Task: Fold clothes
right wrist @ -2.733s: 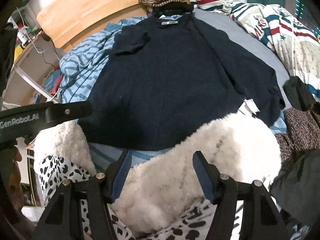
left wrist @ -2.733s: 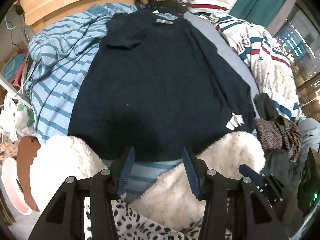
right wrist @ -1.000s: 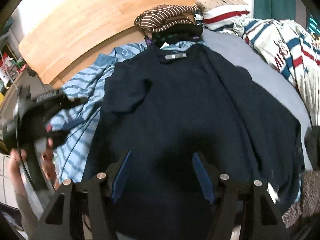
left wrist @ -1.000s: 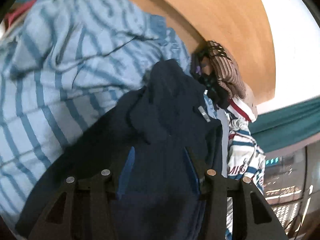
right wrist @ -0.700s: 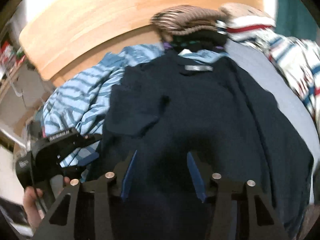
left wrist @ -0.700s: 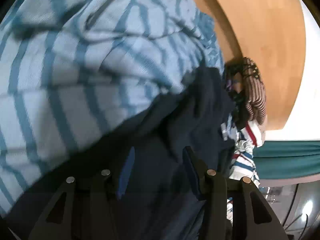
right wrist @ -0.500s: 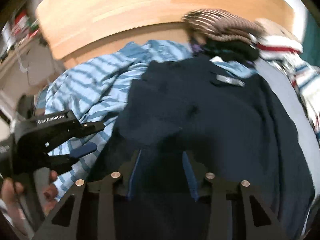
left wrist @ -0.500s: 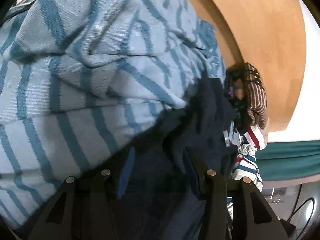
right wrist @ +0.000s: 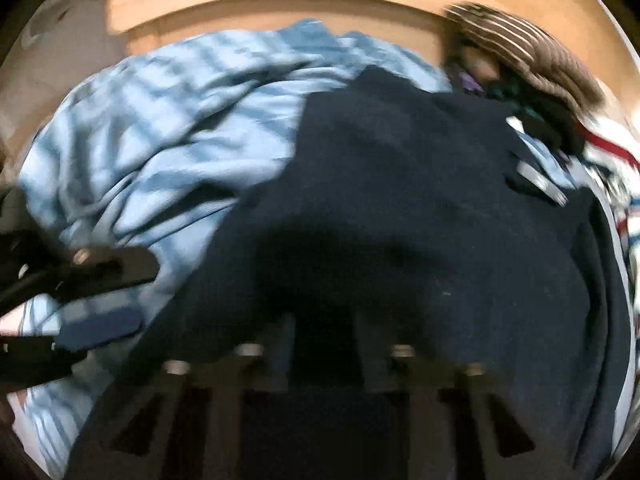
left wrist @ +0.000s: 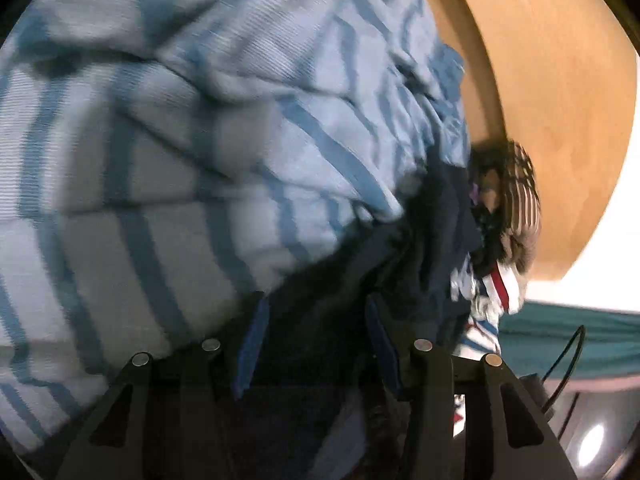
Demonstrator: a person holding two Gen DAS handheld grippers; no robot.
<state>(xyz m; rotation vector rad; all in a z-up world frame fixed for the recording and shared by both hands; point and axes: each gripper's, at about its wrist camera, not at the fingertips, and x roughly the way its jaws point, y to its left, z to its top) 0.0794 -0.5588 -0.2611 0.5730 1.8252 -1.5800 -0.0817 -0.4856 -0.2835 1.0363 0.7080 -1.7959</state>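
The striped bedding fills most of the left wrist view and only the left part of the right wrist view. On it lies the navy sweater, spread flat; the right wrist view shows nearly its whole back up to the grey neck label, while the left wrist view catches just its dark edge against the stripes. Behind both runs the wooden headboard. A pile of folded clothes, topped by a brown striped piece, sits by the sweater's collar; the left wrist view alone shows the teal curtain and a black cable beyond it.

The right hand-held gripper, blurred, hangs low over the sweater's lower part with its jaws closing; whether cloth is caught between them cannot be told. The left hand-held gripper stands released, jaws apart, over the sweater's edge with dark cloth between the blue pads but not pinched. Only the right wrist view shows it from outside, at the sweater's left side on the bedding.
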